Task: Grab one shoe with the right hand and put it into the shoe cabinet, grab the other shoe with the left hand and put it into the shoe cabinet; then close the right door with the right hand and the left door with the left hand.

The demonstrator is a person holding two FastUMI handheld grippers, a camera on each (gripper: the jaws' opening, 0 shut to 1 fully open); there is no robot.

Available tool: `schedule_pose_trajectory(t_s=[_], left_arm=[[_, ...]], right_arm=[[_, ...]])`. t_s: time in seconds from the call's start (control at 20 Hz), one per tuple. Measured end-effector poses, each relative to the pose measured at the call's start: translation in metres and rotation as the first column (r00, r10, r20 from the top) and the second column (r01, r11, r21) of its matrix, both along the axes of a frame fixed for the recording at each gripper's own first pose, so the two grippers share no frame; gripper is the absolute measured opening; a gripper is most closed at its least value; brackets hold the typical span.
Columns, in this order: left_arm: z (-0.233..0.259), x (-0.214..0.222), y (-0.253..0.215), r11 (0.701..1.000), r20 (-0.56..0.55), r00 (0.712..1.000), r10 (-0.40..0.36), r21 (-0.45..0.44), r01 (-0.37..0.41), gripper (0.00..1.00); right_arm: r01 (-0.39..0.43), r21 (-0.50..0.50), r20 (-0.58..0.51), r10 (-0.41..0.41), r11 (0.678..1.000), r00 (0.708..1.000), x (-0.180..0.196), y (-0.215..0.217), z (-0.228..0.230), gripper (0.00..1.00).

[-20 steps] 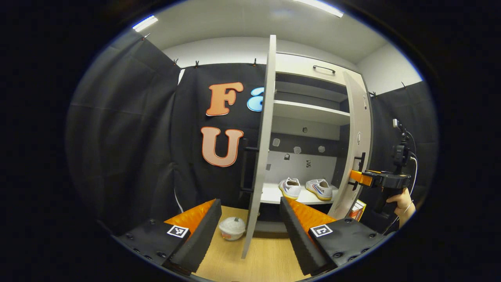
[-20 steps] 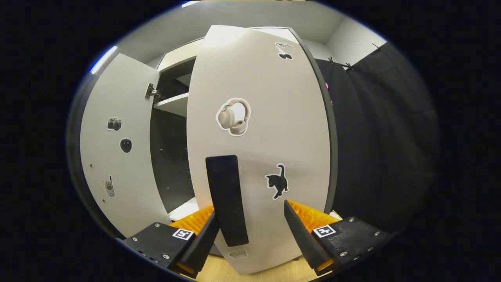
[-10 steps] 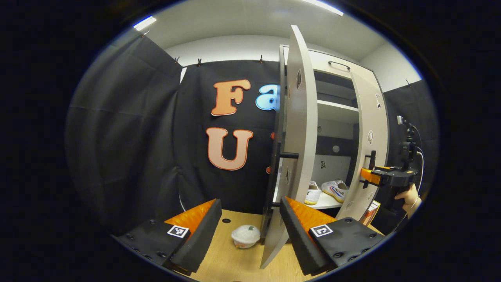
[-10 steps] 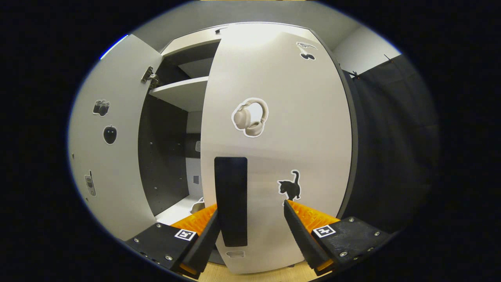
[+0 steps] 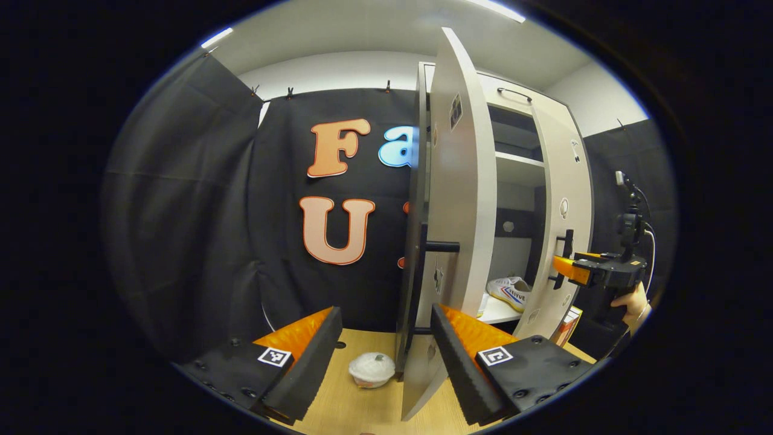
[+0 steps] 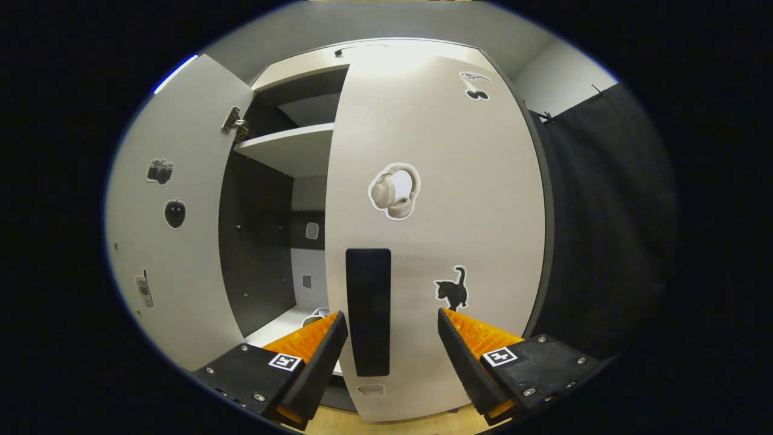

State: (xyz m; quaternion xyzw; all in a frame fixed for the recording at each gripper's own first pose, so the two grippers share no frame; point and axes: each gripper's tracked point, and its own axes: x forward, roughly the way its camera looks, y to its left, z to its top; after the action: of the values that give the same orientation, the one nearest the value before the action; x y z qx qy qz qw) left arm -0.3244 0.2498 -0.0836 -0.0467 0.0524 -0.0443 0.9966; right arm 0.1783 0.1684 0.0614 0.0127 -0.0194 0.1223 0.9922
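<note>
1. Shoe cabinet (image 5: 513, 121): its left door (image 5: 453, 241) stands ajar just ahead of the left gripper (image 5: 386, 356), fingers wide, holding nothing.
2. Right gripper (image 6: 392, 356), fingers spread, straddles the right door's (image 6: 435, 229) black handle (image 6: 368, 311).
3. Beyond, a white shoe (image 5: 508, 291) sits on the lower shelf (image 5: 496, 312).
</note>
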Motion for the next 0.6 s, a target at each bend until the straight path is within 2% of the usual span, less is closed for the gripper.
schedule_pose_trajectory(t_s=[0.1,0.15,0.55,0.6], left_arm=[[0.000,-0.002,-0.007,1.000,-0.002,1.000,-0.016,0.004,0.016,0.94],[-0.001,-0.003,-0.010,1.000,-0.005,1.000,-0.022,0.008,0.022,0.96],[-0.001,0.001,-0.070,0.990,-0.010,0.991,-0.137,-0.040,0.136,0.99],[0.000,0.002,-0.080,0.988,-0.010,0.988,-0.151,-0.041,0.150,0.94]], right_arm=[[-0.002,-0.021,0.016,0.003,1.000,1.000,-0.014,-0.010,0.002,0.93],[-0.001,-0.030,0.018,0.001,1.000,1.000,-0.021,-0.016,0.002,0.93],[0.010,-0.025,0.026,-0.009,1.000,1.000,-0.065,-0.060,0.010,0.93],[0.016,-0.024,0.025,-0.016,1.000,1.000,-0.067,-0.067,0.010,0.93]])
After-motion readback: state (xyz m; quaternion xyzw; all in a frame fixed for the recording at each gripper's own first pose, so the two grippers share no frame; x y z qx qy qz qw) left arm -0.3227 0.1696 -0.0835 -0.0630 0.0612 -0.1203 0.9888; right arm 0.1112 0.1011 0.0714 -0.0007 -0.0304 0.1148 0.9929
